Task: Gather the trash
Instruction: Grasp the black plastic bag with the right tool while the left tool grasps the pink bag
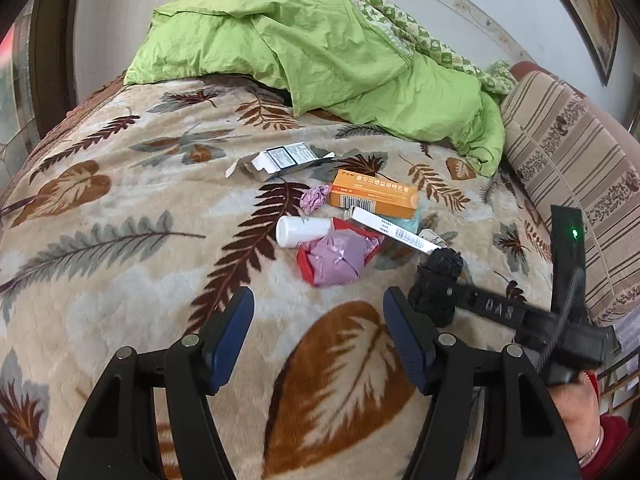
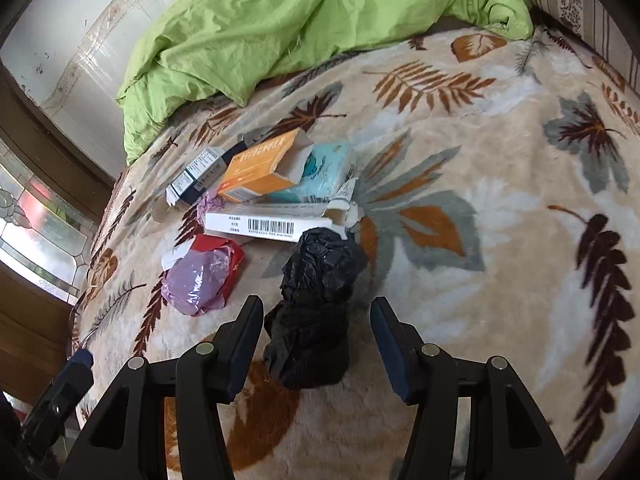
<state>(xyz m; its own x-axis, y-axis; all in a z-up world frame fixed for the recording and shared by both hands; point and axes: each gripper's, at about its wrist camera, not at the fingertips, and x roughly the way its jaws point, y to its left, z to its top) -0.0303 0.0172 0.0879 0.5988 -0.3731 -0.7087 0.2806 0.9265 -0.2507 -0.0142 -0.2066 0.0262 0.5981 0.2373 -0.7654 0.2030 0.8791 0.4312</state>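
- Here the left gripper (image 1: 318,312) hovered open over the bed (image 1: 120,280), the trash pile (image 1: 340,220) just ahead.
- The right gripper (image 2: 316,320) stood open, a crumpled black bag (image 2: 316,300) between its jaws, unpressed.

Leaf-print blanket (image 1: 120,264) on bed: boxes (image 1: 374,194), bottle (image 1: 300,231), wrappers (image 1: 340,258), black bag (image 2: 316,304).

- I see a beige blanket (image 1: 120,280) printed with brown and grey leaves, covering the bed.
- A crumpled green quilt (image 1: 320,60) lies at its far side.
- A striped cushion (image 1: 568,168) sits beside the quilt.
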